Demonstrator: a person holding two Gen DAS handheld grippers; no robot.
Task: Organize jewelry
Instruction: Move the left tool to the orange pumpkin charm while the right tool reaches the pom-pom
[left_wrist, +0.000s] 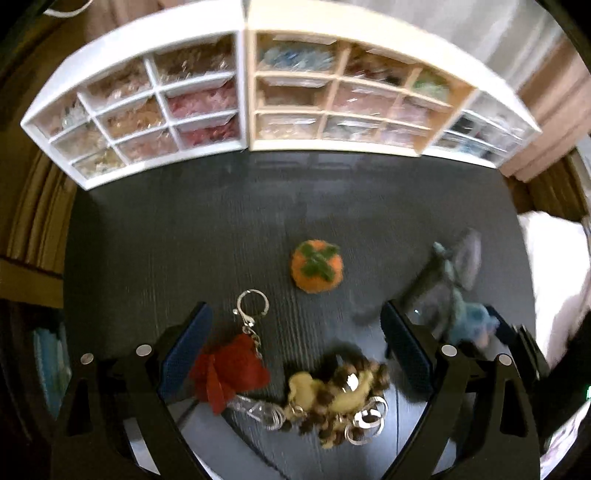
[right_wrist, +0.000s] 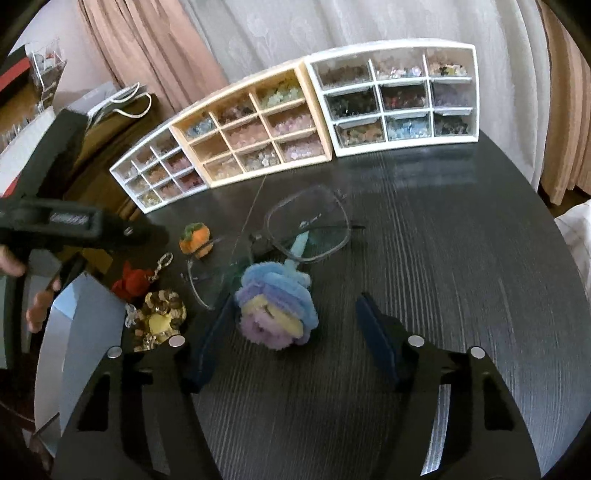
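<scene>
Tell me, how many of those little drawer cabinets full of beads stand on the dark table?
3. A white-framed drawer cabinet stands at the left end, a tan wooden-framed one in the middle, and another white-framed one at the right, side by side along the far edge of the dark round table.

My left wrist view looks steeply down, close over the dark wood-grain table (left_wrist: 184, 229); my right looks lower and more level. Both share the orange fuzzy pumpkin charm (left_wrist: 317, 270) (right_wrist: 195, 238).
</scene>
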